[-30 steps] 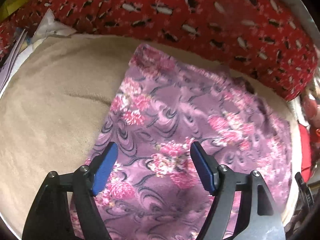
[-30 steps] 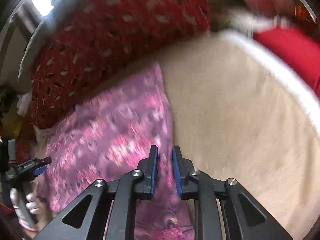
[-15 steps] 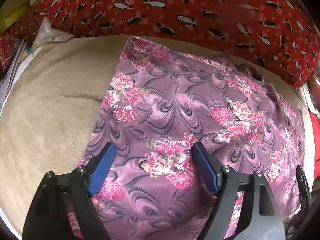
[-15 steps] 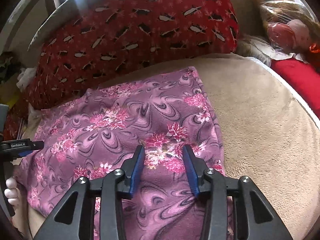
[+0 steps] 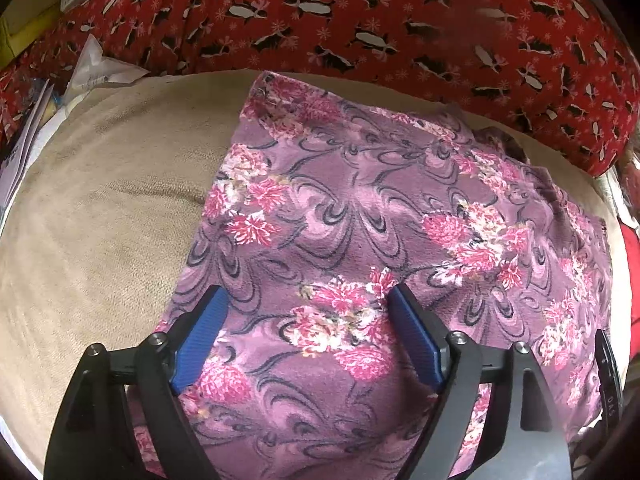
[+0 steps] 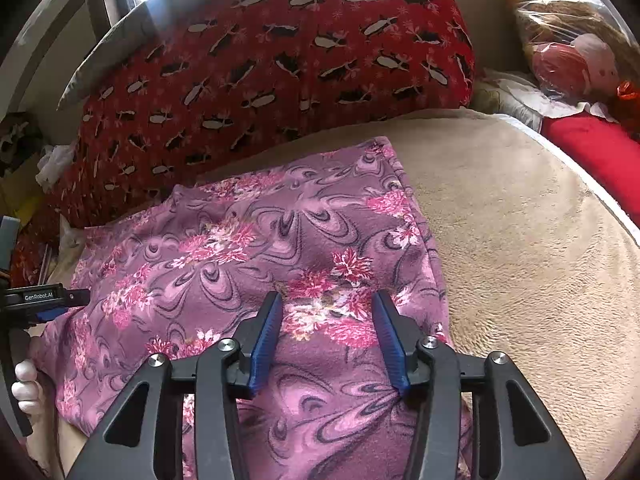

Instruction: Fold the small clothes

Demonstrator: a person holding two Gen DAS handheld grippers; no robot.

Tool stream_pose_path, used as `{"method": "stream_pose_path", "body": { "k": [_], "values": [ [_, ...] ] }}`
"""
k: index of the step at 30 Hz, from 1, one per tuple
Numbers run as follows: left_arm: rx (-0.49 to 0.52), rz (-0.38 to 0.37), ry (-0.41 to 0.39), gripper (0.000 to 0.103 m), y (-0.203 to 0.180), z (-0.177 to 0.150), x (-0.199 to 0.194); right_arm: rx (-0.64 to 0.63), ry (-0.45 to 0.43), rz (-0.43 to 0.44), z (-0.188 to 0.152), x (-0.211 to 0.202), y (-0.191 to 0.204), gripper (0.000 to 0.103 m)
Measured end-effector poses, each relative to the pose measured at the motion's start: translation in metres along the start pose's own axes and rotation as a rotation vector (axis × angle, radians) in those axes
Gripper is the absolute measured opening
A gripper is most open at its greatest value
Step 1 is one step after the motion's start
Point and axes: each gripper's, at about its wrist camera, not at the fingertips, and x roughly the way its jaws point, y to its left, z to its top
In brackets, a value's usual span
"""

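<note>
A purple cloth with pink flowers [image 5: 360,224] lies spread flat on a beige blanket [image 5: 100,216]; it also shows in the right wrist view [image 6: 256,248]. My left gripper [image 5: 306,300] is open and empty, hovering over the cloth's near left part. My right gripper [image 6: 326,306] is open and empty over the cloth's near right part, close to its right edge. The left gripper's side [image 6: 36,300] shows at the left rim of the right wrist view, with the hand that holds it.
A red patterned pillow [image 5: 400,28] lies along the far edge of the blanket, also seen in the right wrist view [image 6: 260,68]. Papers and plastic [image 5: 92,68] lie at the far left. A red cushion [image 6: 592,152] and a bagged toy [image 6: 568,60] sit at the right.
My right gripper went from nearly shut to open and drew back from the cloth's right edge. The cloth now lies flat. The left gripper stayed open over it.
</note>
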Motion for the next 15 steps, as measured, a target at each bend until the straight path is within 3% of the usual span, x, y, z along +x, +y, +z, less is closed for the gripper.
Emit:
{"method": "stream_pose_path", "body": {
  "k": [12,15],
  "values": [
    [0.014,0.011,0.036,0.084,-0.0027,-0.0022,-0.0014,0.02,0.016,0.019,0.0026,0.0011,-0.0031,0.05],
    [0.035,-0.048,0.095,0.084,0.0038,-0.0024,-0.0078,0.006,0.033,-0.004,0.0045,0.0009,0.0008,0.05]
  ]
}}
